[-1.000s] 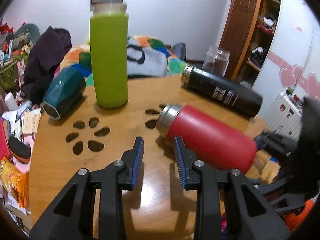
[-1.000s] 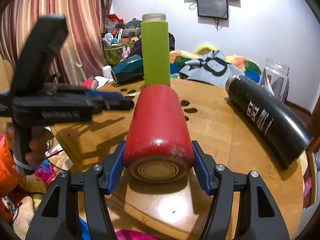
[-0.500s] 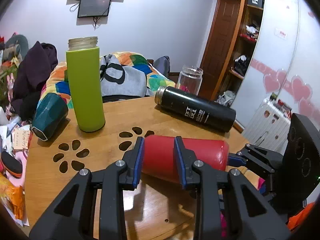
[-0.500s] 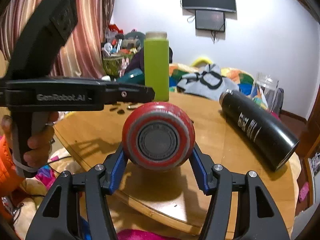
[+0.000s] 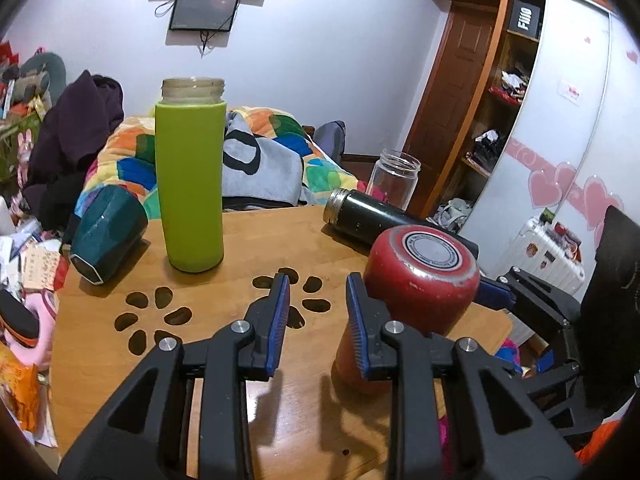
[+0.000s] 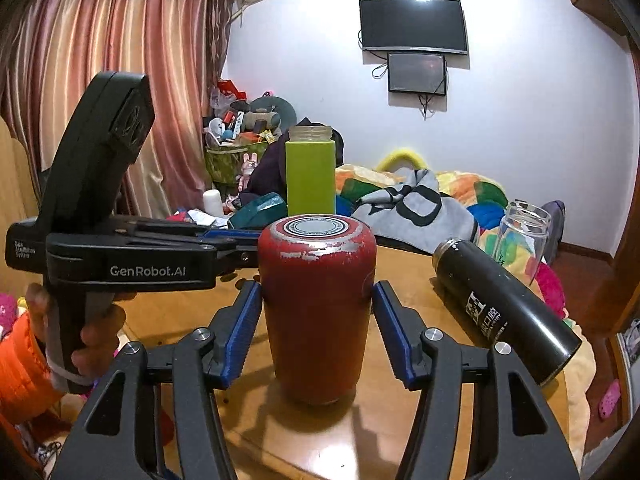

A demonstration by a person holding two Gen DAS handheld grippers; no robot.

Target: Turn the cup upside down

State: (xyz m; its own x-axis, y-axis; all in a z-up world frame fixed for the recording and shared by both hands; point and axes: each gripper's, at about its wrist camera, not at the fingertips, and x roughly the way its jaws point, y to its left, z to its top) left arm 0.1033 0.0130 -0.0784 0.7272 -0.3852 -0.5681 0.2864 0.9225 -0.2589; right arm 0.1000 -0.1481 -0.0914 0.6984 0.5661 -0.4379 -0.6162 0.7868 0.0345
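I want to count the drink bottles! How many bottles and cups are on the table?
5. Red flask stands base-up between the right gripper fingers; green bottle upright behind; black flask lying at right; teal cup on its side at left; glass jar at the far edge.

The red insulated cup is standing inverted on the wooden table, its scuffed base with a silver ring facing up and its mouth facing down. Paint is showing wear at the shoulder. It is sitting near the table's front edge.
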